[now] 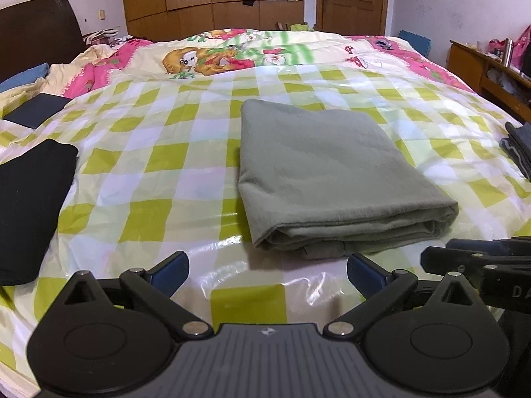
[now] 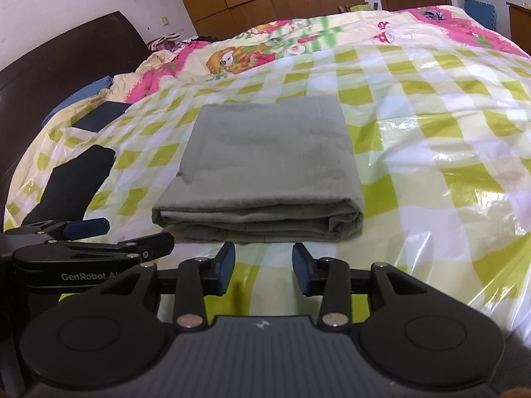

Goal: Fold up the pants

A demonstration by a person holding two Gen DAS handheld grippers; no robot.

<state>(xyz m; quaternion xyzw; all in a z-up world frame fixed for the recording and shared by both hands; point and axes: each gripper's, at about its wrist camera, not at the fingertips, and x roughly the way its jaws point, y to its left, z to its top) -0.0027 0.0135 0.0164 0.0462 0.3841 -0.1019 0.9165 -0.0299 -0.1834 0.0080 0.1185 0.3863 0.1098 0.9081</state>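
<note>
Since the grey-green pants (image 1: 332, 172) already sit as a compact folded rectangle on the checked plastic sheet (image 1: 149, 172) over the bed, I'd judge the fold done or one tidy-up away. Left gripper (image 1: 267, 273) has jaws spread wide, nothing between them, hovering just short of the near layered edge of the bundle. Right gripper (image 2: 264, 267) is partly open, also empty, pads clear of the cloth and lined up with that same near edge; it shows at the right of the left wrist view, so both tools sit close side by side. Pants are centred on the sheet, thick rolled fold at the near right corner, layers stacked and visible along the front. Black garment (image 1: 30, 209) lies well off to the left, another dark folded item (image 1: 517, 149) at the far right edge, neither touching the pants. Risks as I see them: the sheet is glossy and slick, so any push on the near edge could slide the whole stack instead of squaring it; pinching only the top layer would peel the fold open; the grippers being this close could clash if both go in at once; a loose flap at the bottom front edge could drag out
</note>
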